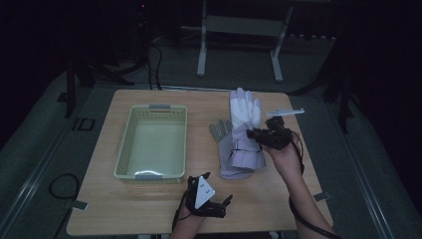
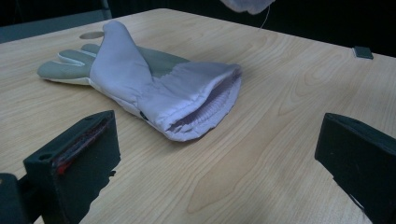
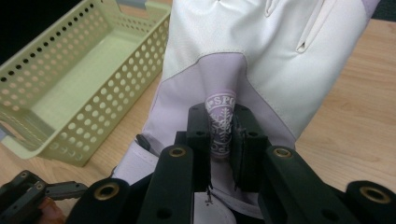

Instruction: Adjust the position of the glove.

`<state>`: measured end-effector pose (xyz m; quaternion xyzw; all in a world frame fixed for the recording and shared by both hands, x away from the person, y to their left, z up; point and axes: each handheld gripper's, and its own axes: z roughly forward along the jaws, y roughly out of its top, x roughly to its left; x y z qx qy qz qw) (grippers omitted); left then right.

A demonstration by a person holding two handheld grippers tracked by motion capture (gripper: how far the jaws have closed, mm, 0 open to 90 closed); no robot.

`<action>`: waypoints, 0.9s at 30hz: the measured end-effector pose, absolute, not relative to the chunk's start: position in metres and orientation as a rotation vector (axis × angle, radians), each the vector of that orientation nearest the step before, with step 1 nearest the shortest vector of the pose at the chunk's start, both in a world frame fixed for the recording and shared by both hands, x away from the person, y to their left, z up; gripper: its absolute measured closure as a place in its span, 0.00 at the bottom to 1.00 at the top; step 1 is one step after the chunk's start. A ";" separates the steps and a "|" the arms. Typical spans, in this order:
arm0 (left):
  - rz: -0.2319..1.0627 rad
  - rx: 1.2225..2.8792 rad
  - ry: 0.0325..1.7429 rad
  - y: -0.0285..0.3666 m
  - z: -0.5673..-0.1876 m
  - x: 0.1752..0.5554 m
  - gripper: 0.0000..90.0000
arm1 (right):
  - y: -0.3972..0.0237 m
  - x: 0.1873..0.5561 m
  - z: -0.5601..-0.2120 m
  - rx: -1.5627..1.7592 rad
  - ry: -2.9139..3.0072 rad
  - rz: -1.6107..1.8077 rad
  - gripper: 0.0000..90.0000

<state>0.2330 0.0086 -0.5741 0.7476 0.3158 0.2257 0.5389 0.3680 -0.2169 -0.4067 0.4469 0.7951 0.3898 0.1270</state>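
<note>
A white and lavender glove hangs above the table with its fingers pointing away. My right gripper is shut on it, and its jaws pinch a fold with a round logo patch on the glove. A second glove lies flat on the wood below, grey fingers toward the back. It lies with its cuff opening toward my left gripper, as the glove shows in the left gripper view. My left gripper rests near the front edge, open, with nothing between its jaws.
A pale green perforated basket stands empty on the left half of the wooden table, close beside the hanging glove in the right gripper view. Cables and a stand's legs lie on the floor beyond the table.
</note>
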 end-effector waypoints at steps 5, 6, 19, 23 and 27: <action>0.534 1.780 0.751 0.009 -0.574 0.233 0.00 | -0.205 0.369 -0.421 1.335 2.342 1.099 0.88; 0.534 1.780 0.751 0.009 -0.574 0.233 0.00 | -0.203 0.369 -0.423 1.337 2.347 1.091 0.88; 0.528 1.778 0.752 0.009 -0.574 0.234 0.00 | -0.184 0.388 -0.458 1.400 2.417 0.947 0.88; 0.532 1.781 0.749 0.009 -0.574 0.233 0.00 | -0.179 0.394 -0.470 1.420 2.429 0.901 0.88; 0.528 1.776 0.752 0.009 -0.574 0.234 0.00 | -0.178 0.400 -0.482 1.451 2.440 0.871 0.87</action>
